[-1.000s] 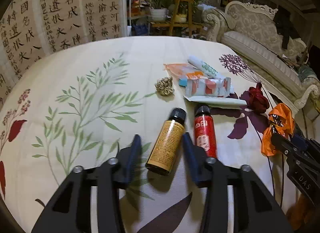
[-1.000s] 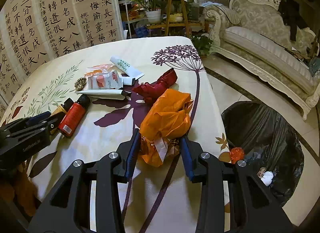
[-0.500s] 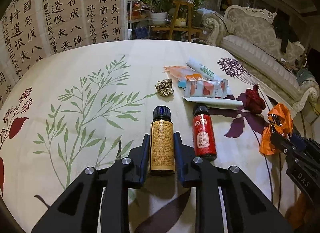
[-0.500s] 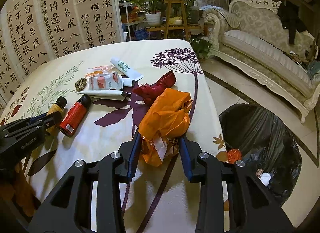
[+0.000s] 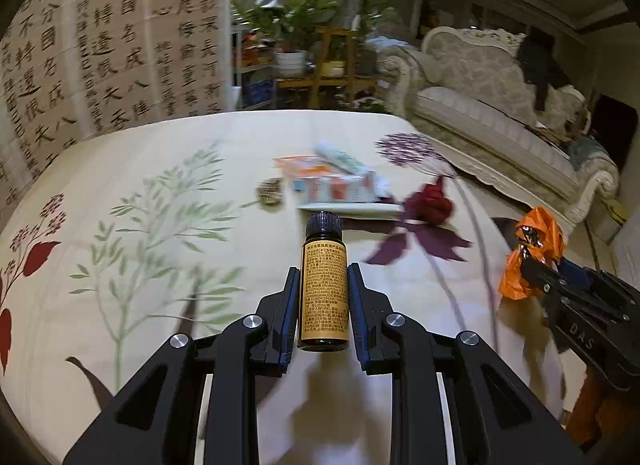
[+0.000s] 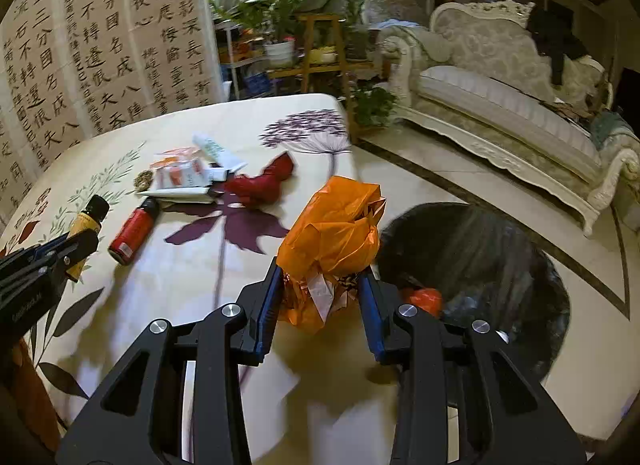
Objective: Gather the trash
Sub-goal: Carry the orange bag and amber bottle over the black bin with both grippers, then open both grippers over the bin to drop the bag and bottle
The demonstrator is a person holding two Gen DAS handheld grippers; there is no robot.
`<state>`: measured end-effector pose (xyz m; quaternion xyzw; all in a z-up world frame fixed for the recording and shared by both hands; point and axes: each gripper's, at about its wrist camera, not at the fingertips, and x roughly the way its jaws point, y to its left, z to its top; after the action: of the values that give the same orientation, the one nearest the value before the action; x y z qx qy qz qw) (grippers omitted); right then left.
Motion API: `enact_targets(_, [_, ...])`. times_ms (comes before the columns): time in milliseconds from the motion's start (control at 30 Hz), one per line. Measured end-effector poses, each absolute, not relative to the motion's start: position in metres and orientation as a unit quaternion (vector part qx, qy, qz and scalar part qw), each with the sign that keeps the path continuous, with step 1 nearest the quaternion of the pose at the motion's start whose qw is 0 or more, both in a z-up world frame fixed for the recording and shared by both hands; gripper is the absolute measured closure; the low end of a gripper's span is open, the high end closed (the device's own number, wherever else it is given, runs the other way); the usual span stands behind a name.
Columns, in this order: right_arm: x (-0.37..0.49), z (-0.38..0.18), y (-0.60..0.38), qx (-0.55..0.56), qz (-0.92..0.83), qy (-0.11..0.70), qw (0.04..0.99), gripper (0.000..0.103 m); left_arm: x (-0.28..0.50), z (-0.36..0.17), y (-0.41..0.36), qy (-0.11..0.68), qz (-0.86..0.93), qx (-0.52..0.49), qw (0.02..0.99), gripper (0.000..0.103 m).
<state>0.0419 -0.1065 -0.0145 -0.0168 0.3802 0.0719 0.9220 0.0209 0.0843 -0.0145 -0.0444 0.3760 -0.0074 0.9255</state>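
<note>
The left tongs (image 5: 324,297) are clamped on a small brown bottle (image 5: 324,289) with a yellow label, held above the flowered worktop (image 5: 140,169). The right tongs (image 6: 320,297) pinch a crumpled orange bag (image 6: 332,233) past the worktop's edge, beside the black bin bag (image 6: 480,257) on the floor. A red bottle (image 6: 132,231), wrappers (image 6: 180,177) and a red rag (image 6: 264,183) lie on the worktop.

Amber bottle (image 5: 324,285), black cap, yellow label: clamped in left tool (image 5: 323,293), lifted off worktop. Orange crumpled bag (image 6: 334,233): clamped in right tool (image 6: 320,297). Red bottle (image 6: 134,231) lying flat. Wrappers (image 6: 184,177) heaped beyond.
</note>
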Motion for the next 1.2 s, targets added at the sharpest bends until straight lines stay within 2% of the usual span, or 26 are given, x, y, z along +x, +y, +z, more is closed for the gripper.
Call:
enact_targets(633, [0.028, -0.018, -0.218, 0.014, -0.03, 0.369, 0.929, 0.068, 0.031, -0.01, -0.056, 0.355, -0.123, 0.009, 0.927, 0.078])
enact_targets(1200, [0.052, -0.037, -0.258, 0.031, -0.053, 0.381, 0.922, 0.067, 0.07, -0.025, -0.12, 0.36, -0.145, 0.061, 0.92, 0.078])
